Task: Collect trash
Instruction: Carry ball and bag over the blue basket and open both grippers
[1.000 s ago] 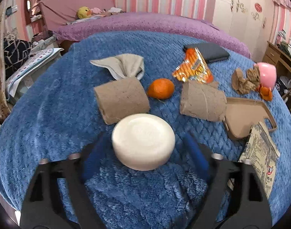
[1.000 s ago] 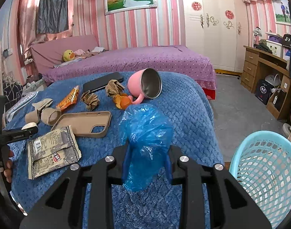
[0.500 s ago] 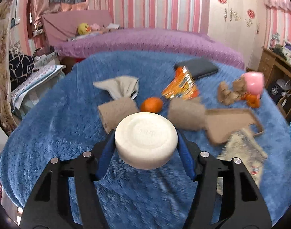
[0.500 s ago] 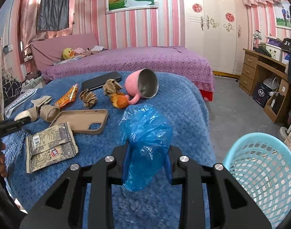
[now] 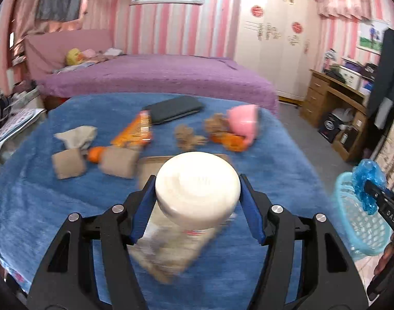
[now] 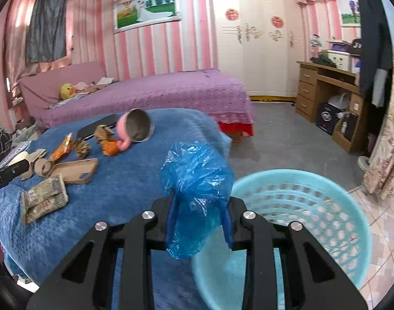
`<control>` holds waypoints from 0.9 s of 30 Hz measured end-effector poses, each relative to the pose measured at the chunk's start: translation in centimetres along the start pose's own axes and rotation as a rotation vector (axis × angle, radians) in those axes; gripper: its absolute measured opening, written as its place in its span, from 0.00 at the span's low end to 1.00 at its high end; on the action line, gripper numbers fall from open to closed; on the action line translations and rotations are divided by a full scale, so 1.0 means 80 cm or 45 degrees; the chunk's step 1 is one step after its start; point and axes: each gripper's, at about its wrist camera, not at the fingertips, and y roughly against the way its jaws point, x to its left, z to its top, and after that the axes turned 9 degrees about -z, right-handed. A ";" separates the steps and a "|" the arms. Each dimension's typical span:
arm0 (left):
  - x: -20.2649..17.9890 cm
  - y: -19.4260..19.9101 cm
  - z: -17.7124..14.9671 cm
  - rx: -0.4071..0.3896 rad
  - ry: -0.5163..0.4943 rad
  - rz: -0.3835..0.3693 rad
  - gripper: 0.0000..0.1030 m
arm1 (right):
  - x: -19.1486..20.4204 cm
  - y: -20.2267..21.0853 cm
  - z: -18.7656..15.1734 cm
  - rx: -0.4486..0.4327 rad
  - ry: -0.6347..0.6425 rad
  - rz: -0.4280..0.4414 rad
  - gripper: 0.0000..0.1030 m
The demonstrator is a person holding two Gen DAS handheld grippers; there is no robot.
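We find the left gripper (image 5: 197, 196) clamped on a white round lid (image 5: 197, 184), its blue pads pressing the lid's two sides, held clear above the blue blanket (image 5: 54, 206). From that lid, at ten o'clock lie two brown paper rolls (image 5: 69, 162) with an orange (image 5: 95, 153) between them, and beyond these a beige cloth (image 5: 78, 134). At eleven o'clock we note an orange snack wrapper (image 5: 135, 131) and a dark flat case (image 5: 175, 108). At twelve o'clock sits a tan phone case (image 6: 75, 171), partly hidden by the lid in the left view. At one o'clock a pink cup (image 5: 243, 121) lies on its side, touching orange peel (image 5: 229, 139) and crumpled brown paper (image 5: 217, 125). A printed packet (image 5: 168, 248), blurred, lies directly below the lid.

At three o'clock stands the light blue basket (image 6: 300, 206) on the floor beside the blanket's edge. The right gripper (image 6: 199, 218) pinches a crumpled blue plastic bag (image 6: 197, 180), jaws narrowed on its lower part. We observe the bag at the basket's near rim; whether it is already over the opening we cannot tell.
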 end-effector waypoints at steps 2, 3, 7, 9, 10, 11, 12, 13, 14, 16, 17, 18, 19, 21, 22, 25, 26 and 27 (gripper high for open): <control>-0.036 -0.006 -0.005 0.004 -0.044 -0.040 0.59 | -0.022 0.004 -0.001 -0.005 0.019 -0.073 0.29; -0.051 -0.008 -0.007 0.010 -0.059 -0.063 0.59 | -0.037 0.005 -0.003 -0.004 0.020 -0.109 0.29; -0.121 -0.021 -0.018 0.040 -0.099 -0.181 0.59 | -0.096 -0.001 -0.017 0.049 -0.005 -0.223 0.29; -0.152 -0.029 -0.025 0.057 -0.131 -0.228 0.59 | -0.122 -0.008 -0.026 0.086 -0.022 -0.255 0.29; -0.170 -0.034 -0.030 0.066 -0.152 -0.255 0.59 | -0.135 -0.011 -0.030 0.105 -0.037 -0.267 0.29; -0.186 -0.038 -0.035 0.075 -0.171 -0.279 0.59 | -0.147 -0.014 -0.034 0.120 -0.051 -0.277 0.29; -0.199 -0.043 -0.039 0.086 -0.189 -0.298 0.59 | -0.156 -0.017 -0.037 0.129 -0.060 -0.288 0.29; -0.215 -0.049 -0.045 0.098 -0.217 -0.325 0.59 | -0.162 -0.020 -0.039 0.134 -0.069 -0.294 0.29; -0.231 -0.054 -0.049 0.103 -0.246 -0.348 0.59 | -0.173 -0.026 -0.041 0.140 -0.094 -0.293 0.29; -0.255 -0.062 -0.055 0.109 -0.285 -0.369 0.59 | -0.185 -0.037 -0.043 0.150 -0.131 -0.284 0.29; -0.265 -0.068 -0.057 0.118 -0.298 -0.378 0.59 | -0.191 -0.041 -0.045 0.156 -0.145 -0.285 0.29; -0.274 -0.074 -0.060 0.131 -0.305 -0.389 0.59 | -0.196 -0.046 -0.046 0.161 -0.165 -0.288 0.29; -0.283 -0.082 -0.062 0.149 -0.309 -0.406 0.59 | -0.198 -0.048 -0.048 0.161 -0.176 -0.287 0.29; -0.295 -0.095 -0.063 0.171 -0.319 -0.420 0.59 | -0.199 -0.049 -0.046 0.148 -0.195 -0.287 0.29; -0.302 -0.102 -0.062 0.175 -0.328 -0.422 0.59 | -0.199 -0.049 -0.045 0.141 -0.196 -0.288 0.29; -0.319 -0.118 -0.059 0.186 -0.356 -0.443 0.59 | -0.197 -0.047 -0.046 0.128 -0.199 -0.287 0.29; -0.325 -0.122 -0.057 0.188 -0.367 -0.445 0.59 | -0.196 -0.047 -0.046 0.128 -0.200 -0.286 0.29; -0.328 -0.126 -0.056 0.187 -0.376 -0.443 0.59 | -0.195 -0.049 -0.045 0.129 -0.197 -0.286 0.29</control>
